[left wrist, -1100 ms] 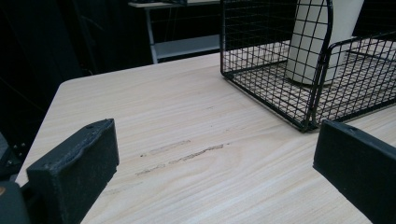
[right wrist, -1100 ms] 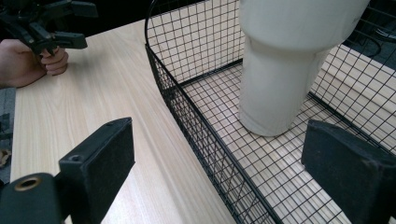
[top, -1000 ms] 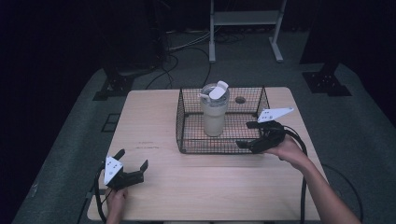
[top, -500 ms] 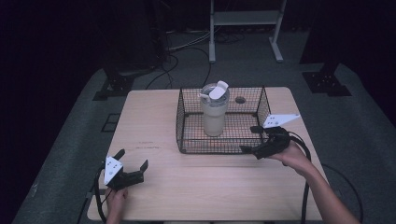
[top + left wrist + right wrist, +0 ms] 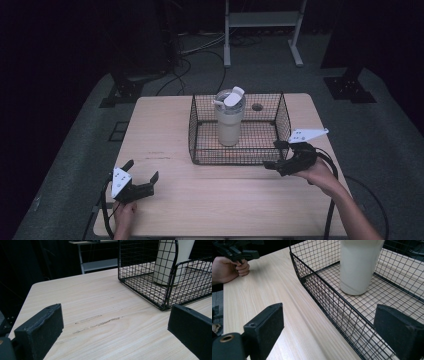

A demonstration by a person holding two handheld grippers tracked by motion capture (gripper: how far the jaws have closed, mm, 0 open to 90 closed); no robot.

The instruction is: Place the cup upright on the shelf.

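The right gripper [image 5: 278, 155] has drawn back from the wire basket [image 5: 200, 135] over the last second: it was up against the basket's right wall, and it now sits lower, just off the basket's near right corner, closer to the near edge of the table [image 5: 165, 125]. Its 2 jaws stand apart with nothing between them; in the right gripper view the basket's near wall runs between the pads [image 5: 265, 325] and the tumbler [image 5: 358, 267] stands beyond it. That tumbler [image 5: 229, 119], cream with a flip lid, stands upright on the basket floor, a little left of the basket's middle, and has not shifted. The left gripper [image 5: 141, 181] has stayed put near the near left corner of the table, jaws also apart and empty, well clear of the basket; in the left gripper view the basket corner [image 5: 165, 302] lies ahead. The retreat with open jaws reads as a release finished: the tumbler looks placed in the basket, and the right hand [image 5: 320, 175] seems to be clearing away rather than reaching in.
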